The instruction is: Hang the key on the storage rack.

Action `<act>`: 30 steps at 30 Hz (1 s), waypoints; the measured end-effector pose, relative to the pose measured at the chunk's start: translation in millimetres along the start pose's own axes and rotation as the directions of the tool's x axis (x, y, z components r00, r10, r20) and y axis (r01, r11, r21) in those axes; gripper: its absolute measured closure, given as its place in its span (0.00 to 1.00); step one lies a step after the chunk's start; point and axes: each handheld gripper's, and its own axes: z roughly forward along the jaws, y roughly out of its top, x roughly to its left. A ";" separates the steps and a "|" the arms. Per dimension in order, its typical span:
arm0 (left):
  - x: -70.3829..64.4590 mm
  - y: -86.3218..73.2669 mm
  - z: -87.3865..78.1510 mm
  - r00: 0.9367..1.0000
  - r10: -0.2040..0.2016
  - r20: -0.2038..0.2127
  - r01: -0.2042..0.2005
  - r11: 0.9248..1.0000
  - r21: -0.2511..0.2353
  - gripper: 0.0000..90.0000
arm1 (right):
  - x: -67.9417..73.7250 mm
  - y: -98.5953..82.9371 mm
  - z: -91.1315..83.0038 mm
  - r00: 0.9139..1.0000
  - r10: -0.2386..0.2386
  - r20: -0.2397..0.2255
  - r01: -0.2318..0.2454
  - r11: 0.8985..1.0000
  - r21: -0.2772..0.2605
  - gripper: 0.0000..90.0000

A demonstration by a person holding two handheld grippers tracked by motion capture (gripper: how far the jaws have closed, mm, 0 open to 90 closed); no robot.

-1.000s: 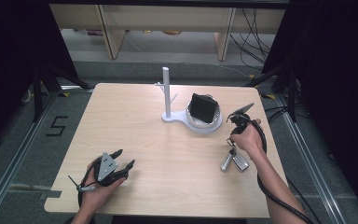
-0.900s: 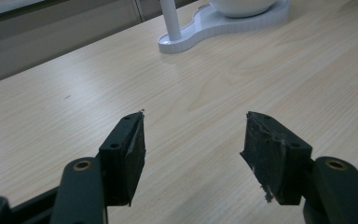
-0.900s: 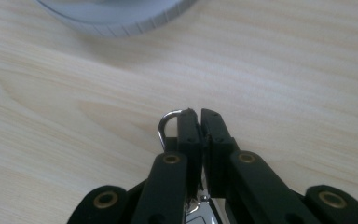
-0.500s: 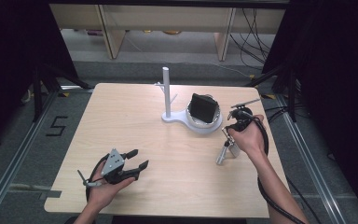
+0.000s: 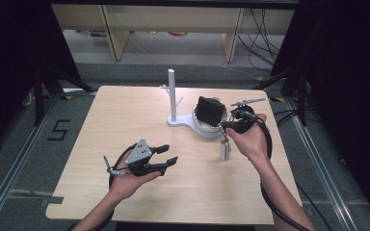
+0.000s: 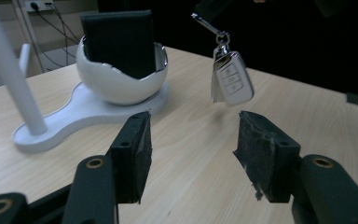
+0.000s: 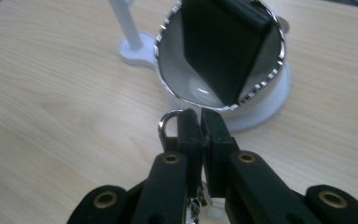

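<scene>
A silver car key fob [image 5: 224,149] hangs by its metal ring [image 7: 166,123] from my right gripper [image 5: 224,125], which is shut on the ring just above the table. It dangles close to the front right of the white bowl [image 5: 203,128]. The bowl holds an upright black wallet [image 5: 209,110] and shares a base with a white post [image 5: 172,94]. In the left gripper view the key fob [image 6: 231,82] hangs in the air beyond my open left gripper [image 6: 193,158]. My left gripper [image 5: 169,154] hovers over the front middle of the table, holding nothing.
The bowl [image 7: 170,95] and wallet [image 7: 223,46] lie right ahead of the right jaws. The post has short side pegs [image 5: 164,88]. Bare wooden tabletop [image 5: 115,115] spreads to the left and front. Cables trail off the right edge.
My right gripper has raised the key fob off the table and carried it left toward the bowl. My left gripper has moved right toward the table's middle.
</scene>
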 end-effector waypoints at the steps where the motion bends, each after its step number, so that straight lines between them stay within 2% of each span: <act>1: -0.4 3.0 2.8 1.000 -0.005 0.011 0.005 1.000 -0.004 0.51 | 4.1 0.7 -1.7 1.000 -0.003 -0.016 0.003 1.000 -0.003 0.98; 3: -1.3 8.4 7.3 1.000 -0.007 0.025 0.007 1.000 -0.011 0.51 | 8.9 3.0 -3.2 0.998 -0.044 -0.040 0.042 0.998 -0.041 0.98; 4: -1.7 10.6 8.9 1.000 -0.006 0.029 0.007 1.000 -0.011 0.51 | 13.9 3.6 -4.5 0.998 -0.025 -0.059 0.023 0.999 -0.039 0.98; 6: -1.7 14.3 11.2 0.999 -0.002 0.033 0.002 1.000 -0.016 0.52 | 18.4 5.6 -4.8 0.995 -0.062 -0.077 0.056 0.996 -0.067 0.98; 7: -1.7 14.3 11.2 0.999 -0.002 0.033 0.002 1.000 -0.016 0.52 | 18.4 5.6 -4.8 0.995 -0.062 -0.077 0.056 0.996 -0.067 0.98; 8: -1.1 16.8 12.6 0.999 -0.008 0.031 0.008 1.000 -0.023 0.52 | 27.0 6.8 -4.7 0.995 -0.050 -0.092 0.043 0.996 -0.077 0.98; 10: -0.3 17.6 12.9 1.000 -0.007 0.029 0.007 1.000 -0.022 0.52 | 28.4 7.9 -5.0 0.994 -0.061 -0.088 0.054 0.996 -0.075 0.98; 11: 0.5 18.1 13.1 1.000 -0.005 0.030 0.005 1.000 -0.022 0.52 | 29.1 9.0 -3.3 0.992 -0.084 -0.092 0.076 0.993 -0.091 0.98; 12: 2.0 19.4 13.8 1.000 -0.004 0.027 0.005 1.000 -0.022 0.53 | 34.0 9.9 -2.2 0.992 -0.056 -0.115 0.045 0.994 -0.097 0.98; 15: 3.3 20.5 15.0 1.000 -0.011 0.027 0.012 1.000 -0.021 0.53 | 35.8 10.6 -1.6 0.991 -0.069 -0.112 0.059 0.994 -0.094 0.98; 16: 3.9 21.6 16.3 0.999 -0.020 0.029 0.021 1.000 -0.022 0.53 | 38.1 11.0 -1.7 0.991 -0.050 -0.121 0.039 0.995 -0.090 0.98; 18: 4.4 23.7 19.3 0.999 -0.026 0.034 0.026 0.999 -0.021 0.54 | 39.4 11.9 0.6 0.989 -0.066 -0.130 0.052 0.993 -0.104 0.98; 19: 4.5 25.0 20.8 0.999 -0.023 0.035 0.024 1.000 -0.017 0.54 | 41.4 12.4 -0.2 0.990 -0.058 -0.131 0.045 0.994 -0.099 0.98; 20: 4.5 27.3 23.9 0.999 -0.022 0.033 0.022 1.000 -0.011 0.55 | 42.2 13.6 1.1 0.987 -0.084 -0.135 0.066 0.989 -0.132 0.98; 21: 5.7 29.0 26.6 0.999 -0.018 0.038 0.019 1.000 -0.013 0.55 | 44.2 13.5 0.4 0.988 -0.069 -0.139 0.052 0.991 -0.127 0.98; 22: 5.7 29.0 26.6 0.999 -0.018 0.038 0.019 1.000 -0.013 0.55 | 45.0 14.5 1.4 0.987 -0.078 -0.141 0.057 0.988 -0.145 0.98; 30: 11.0 41.6 45.3 0.996 -0.067 0.058 0.067 0.998 -0.003 0.57 | 54.7 19.0 1.2 0.983 -0.101 -0.154 0.077 0.985 -0.155 0.98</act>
